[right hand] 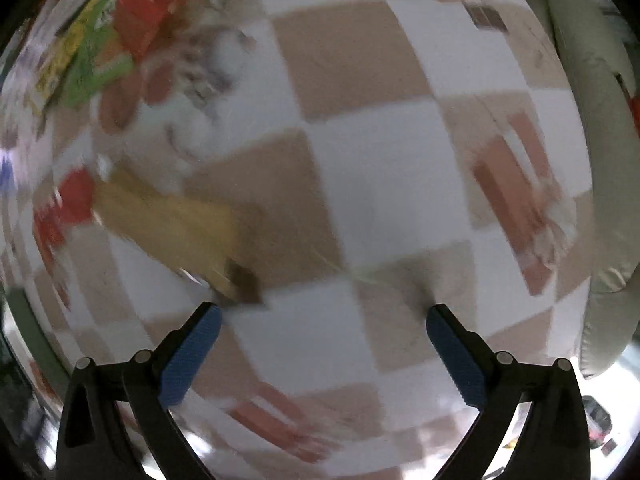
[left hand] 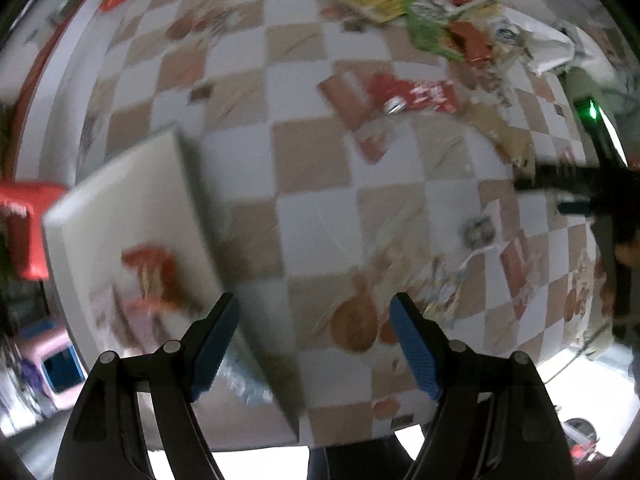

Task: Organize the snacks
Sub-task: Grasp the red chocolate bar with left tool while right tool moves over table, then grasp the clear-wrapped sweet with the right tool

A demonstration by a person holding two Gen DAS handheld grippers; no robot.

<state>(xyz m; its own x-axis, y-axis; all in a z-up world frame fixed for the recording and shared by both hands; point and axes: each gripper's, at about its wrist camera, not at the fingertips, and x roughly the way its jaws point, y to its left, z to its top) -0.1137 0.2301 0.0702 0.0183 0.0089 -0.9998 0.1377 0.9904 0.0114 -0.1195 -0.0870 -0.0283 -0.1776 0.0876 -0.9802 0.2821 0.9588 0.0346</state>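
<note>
Table (left hand: pixel 320 168): covered by a beige-and-white checked cloth, seen blurry in both wrist views.
Bin (left hand: pixel 132 216): a white box, set on the table's left side in the left view, tilted by the lens; a red packet (left hand: pixel 154 276) and something pinkish are seen inside, too smeared to name.
Snack pile (left hand: pixel 432 16): yellow, green and orange packs are bunched at the far end of the cloth, well apart from the bin.
Red pack (left hand: pixel 416 94): laid flat mid-table, between pile and bin.
Tan pack (right hand: pixel 180 224): seen in the right view, just beyond the left finger's tip; contact can't be told.
Left gripper (left hand: pixel 316 304): pointed down, jaws spread, nothing pinched; the bin's edge is seen under its left finger.
Right gripper (right hand: pixel 324 316): jaws spread wide, only cloth is seen between them.
</note>
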